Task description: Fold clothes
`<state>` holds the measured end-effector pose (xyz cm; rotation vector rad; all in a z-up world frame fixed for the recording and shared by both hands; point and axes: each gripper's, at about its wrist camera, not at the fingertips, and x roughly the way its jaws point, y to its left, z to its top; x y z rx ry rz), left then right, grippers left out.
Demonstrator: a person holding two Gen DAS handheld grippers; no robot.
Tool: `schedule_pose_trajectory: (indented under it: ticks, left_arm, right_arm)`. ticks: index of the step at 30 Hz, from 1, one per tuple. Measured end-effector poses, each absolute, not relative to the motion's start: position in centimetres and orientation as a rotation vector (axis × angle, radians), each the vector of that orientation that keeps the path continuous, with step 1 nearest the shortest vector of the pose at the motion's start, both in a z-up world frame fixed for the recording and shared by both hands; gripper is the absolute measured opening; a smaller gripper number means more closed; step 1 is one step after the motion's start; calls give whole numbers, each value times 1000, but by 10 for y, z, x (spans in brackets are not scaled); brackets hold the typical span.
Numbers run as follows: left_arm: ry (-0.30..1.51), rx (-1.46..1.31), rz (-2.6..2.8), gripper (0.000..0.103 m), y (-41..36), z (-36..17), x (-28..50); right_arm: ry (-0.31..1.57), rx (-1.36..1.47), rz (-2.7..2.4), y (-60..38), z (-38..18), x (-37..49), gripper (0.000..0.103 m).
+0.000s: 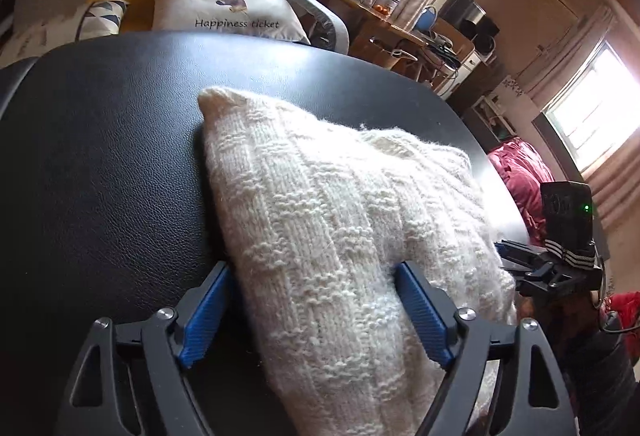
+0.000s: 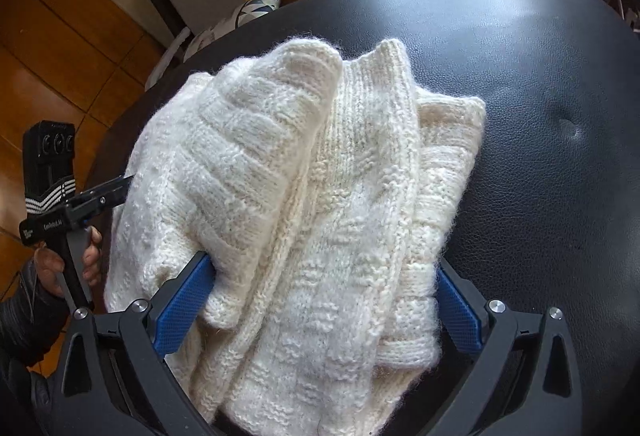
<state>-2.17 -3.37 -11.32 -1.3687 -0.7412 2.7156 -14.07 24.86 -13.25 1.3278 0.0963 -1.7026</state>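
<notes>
A cream knitted sweater (image 1: 340, 220) lies bunched and folded on a black leather surface (image 1: 100, 163). In the left wrist view my left gripper (image 1: 312, 276) is open, its blue pads (image 1: 204, 316) standing either side of the sweater's near edge. In the right wrist view the sweater (image 2: 304, 195) shows as a thick folded heap, and my right gripper (image 2: 324, 284) is open wide with the knit lying between its blue pads (image 2: 180, 308). The left gripper (image 2: 72, 211) shows at the left edge of the right wrist view, the right gripper (image 1: 552, 268) at the right edge of the left wrist view.
A pillow printed "Happiness ticket" (image 1: 228, 11) lies beyond the black surface's far edge. A cluttered wooden desk (image 1: 400, 23) stands at the back right. Red clothing (image 1: 520, 179) lies right of the surface. A wooden floor (image 2: 52, 47) lies to the left.
</notes>
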Motion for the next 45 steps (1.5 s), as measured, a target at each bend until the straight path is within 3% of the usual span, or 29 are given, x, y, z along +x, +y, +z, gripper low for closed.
schedule_pose_trajectory:
  ticks: [5,9,10,15,16,18,21,26,29,32,37,39,45]
  left_arm:
    - [-815,-1382,2701,85,-37,-116,-17]
    - [-742,-1356,2763,82,-29,-112,-16]
    - [-702,-1343,2782,79,-25,-110,-16]
    - [-647,-1313,2817,65,-19,-105,-14]
    - [-658,-1311,2813,64,-20,-106,-13]
    - [-665,-1309,2796,63,-24,-105,-12]
    - [-694,-1310,2774,63,-31,-106,-8]
    - [-721,-1295,2771,60,-32,-105,-6]
    - [-711,-1273,2791,49,-30,-103,-5]
    - [-699,-1243,2820,40,-28,-100,-3]
    - [-723,-1178,2870,32,-25,-97,6]
    - [-722,-1139,2893,29,-24,-92,11]
    - [-700,-1059,2970,27,-24,-81,35]
  right_arm:
    - [100,1311,-1741,245,-130,-134,98]
    - [139,1254,-1731,243,-121,-122,63]
    - [149,1240,-1737,243,-118,-119,59]
    - [106,1248,-1725,250,-119,-123,60]
    - [81,1269,-1716,252,-123,-126,69]
    - [12,1310,-1696,259,-132,-131,77]
    - [57,1284,-1699,256,-131,-124,77]
    - [9,1269,-1687,260,-133,-123,85]
    - [6,1275,-1686,261,-133,-123,87]
    - [96,1275,-1725,255,-127,-119,81]
    - [158,1182,-1819,251,-113,-105,53]
    - [187,1155,-1841,251,-107,-102,47]
    - [184,1146,-1809,247,-106,-102,46]
